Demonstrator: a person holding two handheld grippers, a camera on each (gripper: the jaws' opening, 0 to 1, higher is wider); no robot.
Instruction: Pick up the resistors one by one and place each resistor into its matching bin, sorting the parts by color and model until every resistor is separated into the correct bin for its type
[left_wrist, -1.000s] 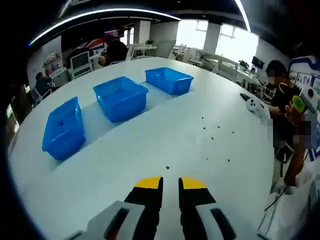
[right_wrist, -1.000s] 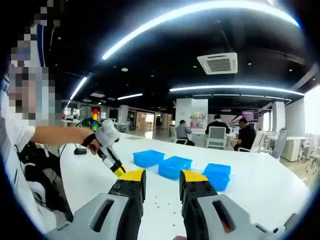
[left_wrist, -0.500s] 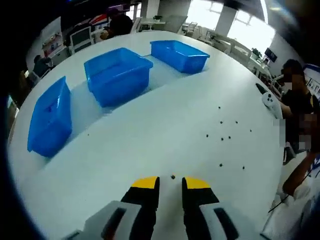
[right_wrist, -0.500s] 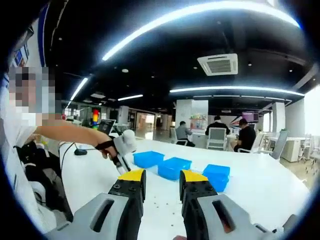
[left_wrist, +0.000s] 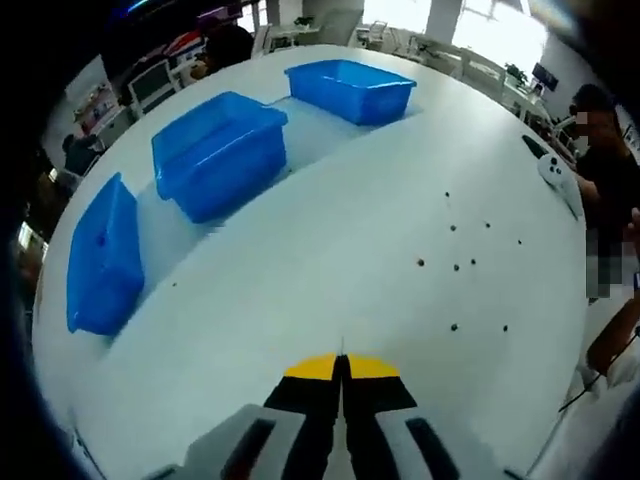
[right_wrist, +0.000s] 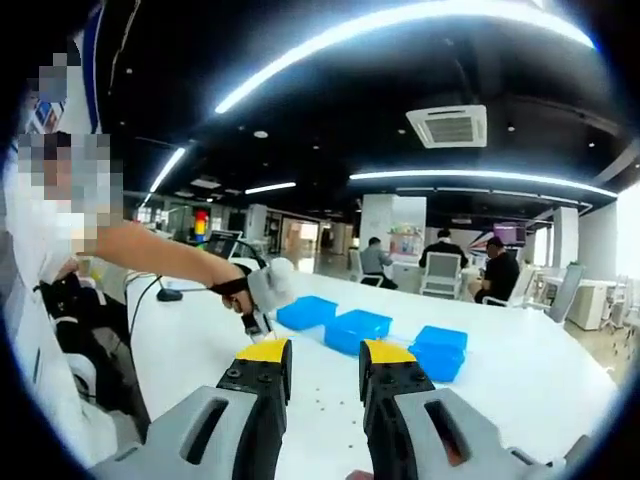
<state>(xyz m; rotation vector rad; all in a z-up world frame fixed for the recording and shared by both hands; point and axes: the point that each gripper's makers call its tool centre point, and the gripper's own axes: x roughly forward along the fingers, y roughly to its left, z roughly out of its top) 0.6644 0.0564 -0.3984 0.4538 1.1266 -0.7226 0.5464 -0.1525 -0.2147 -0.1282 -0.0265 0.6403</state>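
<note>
My left gripper (left_wrist: 340, 362) is shut down at the white table (left_wrist: 330, 240), its yellow tips pressed together where a small dark resistor lay; the piece itself is hidden between them. Several more tiny dark resistors (left_wrist: 456, 267) lie scattered to the right. Three blue bins stand beyond: a left bin (left_wrist: 100, 255), a middle bin (left_wrist: 215, 150) and a far bin (left_wrist: 352, 88). My right gripper (right_wrist: 312, 352) hangs open and empty above the table. In the right gripper view a person's hand holds the left gripper (right_wrist: 262, 300) tip-down on the table, before the bins (right_wrist: 366, 330).
A person (left_wrist: 605, 150) sits at the table's right edge, beside a white device (left_wrist: 555, 172). Desks, chairs and seated people (right_wrist: 440, 272) fill the room behind. The table's near edge curves close under my left gripper.
My left gripper has dropped closer to the table and shut where the resistor lay between its tips. The right gripper has stayed open and nearly still.
</note>
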